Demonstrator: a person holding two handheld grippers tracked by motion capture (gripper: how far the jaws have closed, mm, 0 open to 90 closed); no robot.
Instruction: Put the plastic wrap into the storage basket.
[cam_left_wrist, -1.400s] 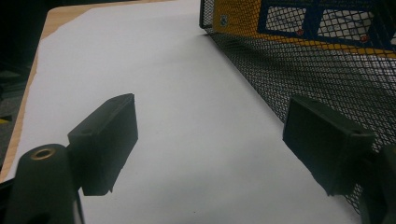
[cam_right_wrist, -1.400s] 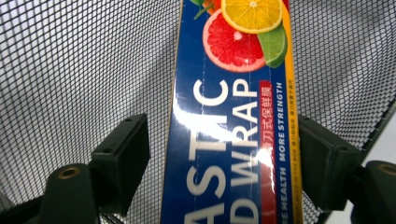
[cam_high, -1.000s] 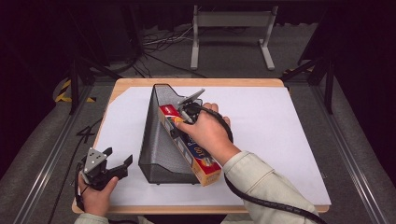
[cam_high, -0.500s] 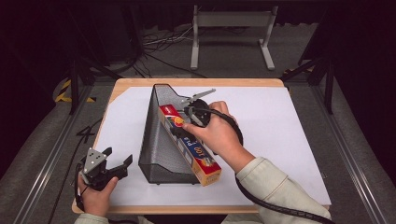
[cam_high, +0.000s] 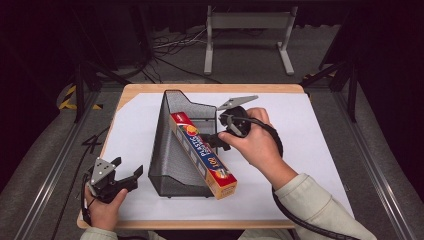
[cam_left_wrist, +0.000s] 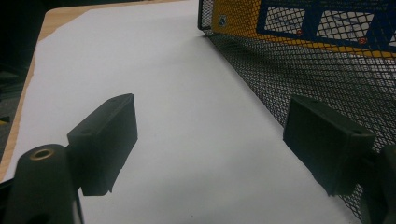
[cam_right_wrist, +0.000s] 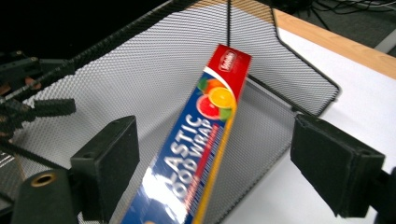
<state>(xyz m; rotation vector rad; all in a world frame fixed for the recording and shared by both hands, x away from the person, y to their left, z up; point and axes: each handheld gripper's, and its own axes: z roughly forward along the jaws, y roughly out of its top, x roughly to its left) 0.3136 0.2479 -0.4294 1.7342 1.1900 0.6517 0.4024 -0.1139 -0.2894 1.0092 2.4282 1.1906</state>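
A long box of plastic food wrap (cam_high: 202, 152) lies slanted inside a black mesh file holder (cam_high: 172, 150) at mid-table, its near end sticking out of the holder's open side. My right gripper (cam_high: 217, 140) hovers just right of the box. Its jaws have just been opening, they stand wide, and neither pad touches the box. In the right gripper view the box (cam_right_wrist: 210, 126) leans on the mesh (cam_right_wrist: 154, 60) beyond the right gripper (cam_right_wrist: 215, 154). My left gripper (cam_high: 127, 175) rests open at the near left corner with nothing in it; the left gripper (cam_left_wrist: 210, 140) faces the holder's wall (cam_left_wrist: 280, 60).
A white sheet (cam_high: 310, 135) covers the wooden table (cam_high: 210, 88). A grey metal stand (cam_high: 245, 30) and cables lie on the floor beyond the far edge. Metal rails run along both sides of the table.
My right gripper has drawn back from the box, to the right and a little up. The box stays in the holder. The left hand has kept still.
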